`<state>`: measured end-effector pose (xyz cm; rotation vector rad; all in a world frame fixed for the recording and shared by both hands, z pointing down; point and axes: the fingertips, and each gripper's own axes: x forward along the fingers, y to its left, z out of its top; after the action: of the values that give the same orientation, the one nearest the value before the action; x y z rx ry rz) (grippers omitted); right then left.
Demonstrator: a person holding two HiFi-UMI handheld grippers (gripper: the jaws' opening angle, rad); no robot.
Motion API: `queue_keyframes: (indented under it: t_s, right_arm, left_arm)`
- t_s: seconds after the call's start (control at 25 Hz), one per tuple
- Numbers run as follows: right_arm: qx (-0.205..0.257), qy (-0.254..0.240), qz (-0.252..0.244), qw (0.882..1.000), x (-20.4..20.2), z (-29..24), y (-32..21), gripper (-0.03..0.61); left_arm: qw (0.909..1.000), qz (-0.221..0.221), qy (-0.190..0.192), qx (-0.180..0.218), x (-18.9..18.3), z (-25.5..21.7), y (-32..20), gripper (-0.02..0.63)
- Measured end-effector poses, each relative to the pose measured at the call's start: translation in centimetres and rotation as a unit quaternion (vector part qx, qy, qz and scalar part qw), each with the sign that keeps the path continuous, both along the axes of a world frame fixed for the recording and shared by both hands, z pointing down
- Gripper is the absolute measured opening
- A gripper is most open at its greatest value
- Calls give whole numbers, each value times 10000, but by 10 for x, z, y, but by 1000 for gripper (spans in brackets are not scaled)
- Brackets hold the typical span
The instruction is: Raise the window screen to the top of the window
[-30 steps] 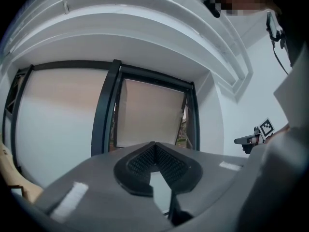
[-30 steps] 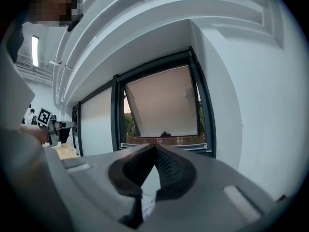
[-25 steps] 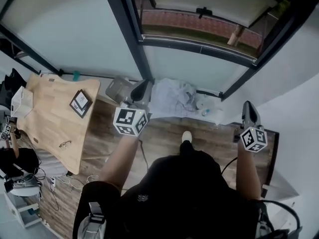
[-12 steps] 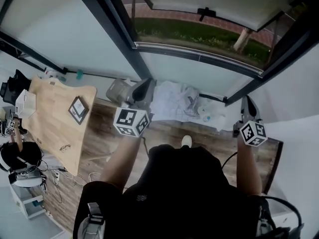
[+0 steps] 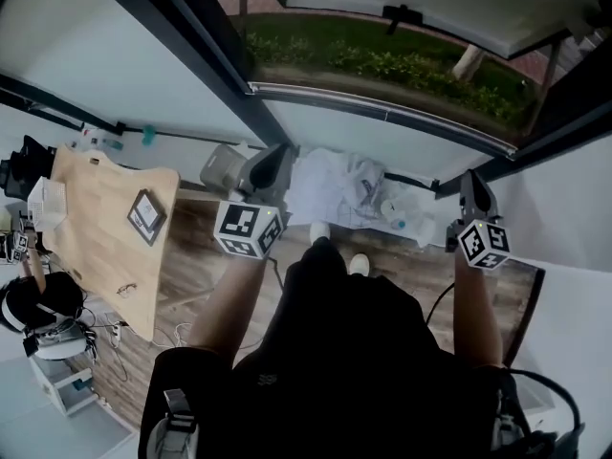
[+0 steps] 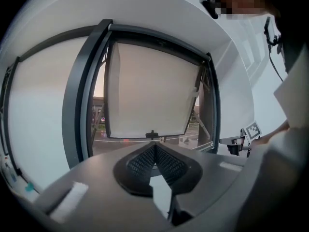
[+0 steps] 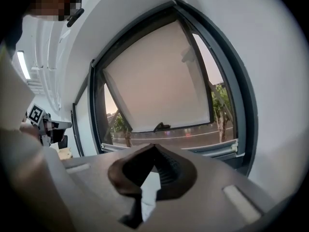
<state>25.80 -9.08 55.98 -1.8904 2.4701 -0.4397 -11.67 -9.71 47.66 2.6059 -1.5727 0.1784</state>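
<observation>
Window in reach: my left gripper (image 6: 154,147) and right gripper (image 7: 154,148) are both clenched on nothing, ribbed black pads pressed together and aimed at the glass. The window screen (image 6: 149,88), a flat, pale, matte panel in a dark metal frame (image 6: 81,95), hangs well apart from me. I judge this the approach. Next, I'd need parted jaws to catch the small dark handle (image 6: 152,134) on its bottom edge.

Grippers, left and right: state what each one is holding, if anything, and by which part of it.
Nothing is held. The left gripper and the right gripper both have their jaws shut together with nothing between them, clear of the window ahead.
</observation>
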Motion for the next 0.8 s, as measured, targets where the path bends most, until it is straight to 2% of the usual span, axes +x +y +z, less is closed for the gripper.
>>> queue_keyframes:
  t_s: [0.24,0.4,0.52,0.64,0.8]
  right_arm:
    - [70,162,336,9993,-14,-11,-48,-2]
    - [-11,442,300,9986,-33,-8,-70,0]
    - [-394,469,733,9954,-33,3,-81,0]
    - [-567,532,1122,9906,-34,5,-95,0]
    - [-586,989,964,9887,-52,8,-110,0]
  left_arm:
    - [9980,570,-202,-196,6,27,-70,6]
    - [9939,1062,-297,-26,16,34,-113,6]
    - [9895,1399,-297,-196,22,47,-129,6]
    - [9829,1794,-403,-95,33,59,-142,6]
    - [9805,1924,-315,-257,33,81,-161,6]
